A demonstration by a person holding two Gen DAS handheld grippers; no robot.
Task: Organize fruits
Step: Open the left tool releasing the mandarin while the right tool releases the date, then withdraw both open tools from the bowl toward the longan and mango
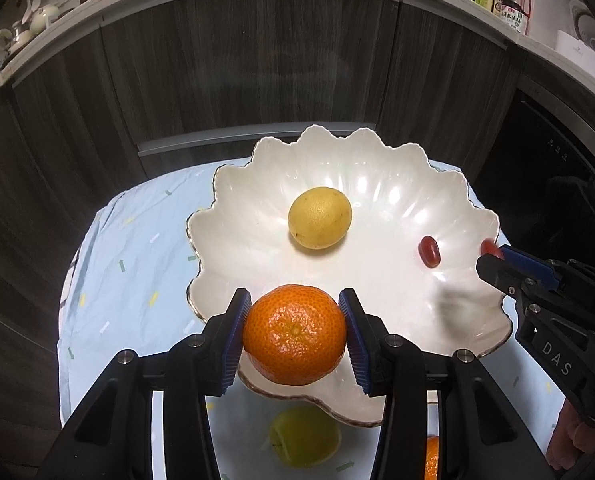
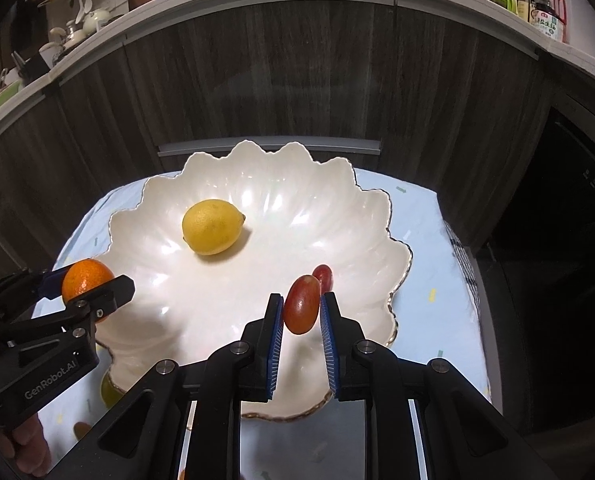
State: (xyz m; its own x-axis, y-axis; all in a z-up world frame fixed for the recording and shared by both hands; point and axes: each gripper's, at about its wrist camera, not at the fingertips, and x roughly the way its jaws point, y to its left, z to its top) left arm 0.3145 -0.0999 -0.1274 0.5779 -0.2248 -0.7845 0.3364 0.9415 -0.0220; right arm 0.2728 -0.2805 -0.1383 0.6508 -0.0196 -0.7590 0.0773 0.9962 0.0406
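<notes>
Black gripper (image 1: 295, 330), blue ribbed pads (image 1: 235, 344), silver screws

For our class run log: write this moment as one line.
left gripper: holds orange | right gripper: holds grape | bowl: lemon, second grape

green fruit (image 1: 305, 440) blurred in mirror | second orange (image 1: 431, 458) cut off, bottom edge

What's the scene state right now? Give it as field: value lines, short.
surface: light blue cloth
bowl: white scalloped bowl on the cloth
in bowl: lemon, one red grape
left gripper: shut on orange, over the bowl's near rim
right gripper: shut on second red grape, over the bowl
outside bowl: green fruit on the cloth by the near rim
</notes>
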